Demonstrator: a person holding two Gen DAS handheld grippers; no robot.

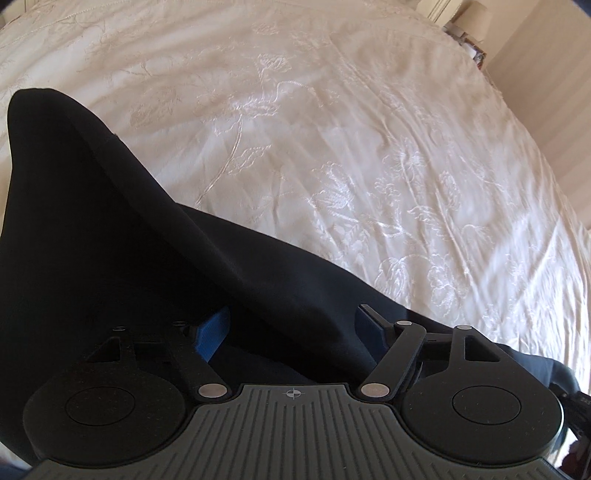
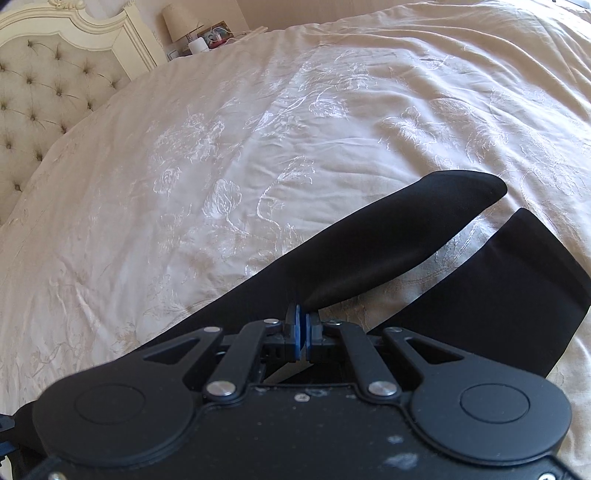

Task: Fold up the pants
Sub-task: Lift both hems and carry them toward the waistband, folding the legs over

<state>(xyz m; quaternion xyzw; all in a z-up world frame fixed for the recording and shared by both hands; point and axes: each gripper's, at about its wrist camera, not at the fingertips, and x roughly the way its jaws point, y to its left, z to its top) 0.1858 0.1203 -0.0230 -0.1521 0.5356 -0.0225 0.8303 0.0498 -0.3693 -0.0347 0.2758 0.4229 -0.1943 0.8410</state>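
Note:
The black pants (image 1: pixel 122 254) lie on a cream embroidered bedspread (image 1: pixel 332 129). In the left wrist view my left gripper (image 1: pixel 291 328) stands open, its blue pads (image 1: pixel 216 328) wide apart with a raised ridge of pants fabric between them; the fabric hides the fingertips. In the right wrist view my right gripper (image 2: pixel 303 330) is shut on the edge of the pants (image 2: pixel 388 240), lifting one leg into a rounded fold off the bed. The other leg (image 2: pixel 491 295) lies flat to the right.
A tufted cream headboard (image 2: pixel 44 103) stands at the far left. A bedside table with a lamp (image 2: pixel 181 22) and small items sits behind the bed. The bedspread (image 2: pixel 221 147) stretches wide beyond the pants. A wall (image 1: pixel 546 74) borders the bed's right side.

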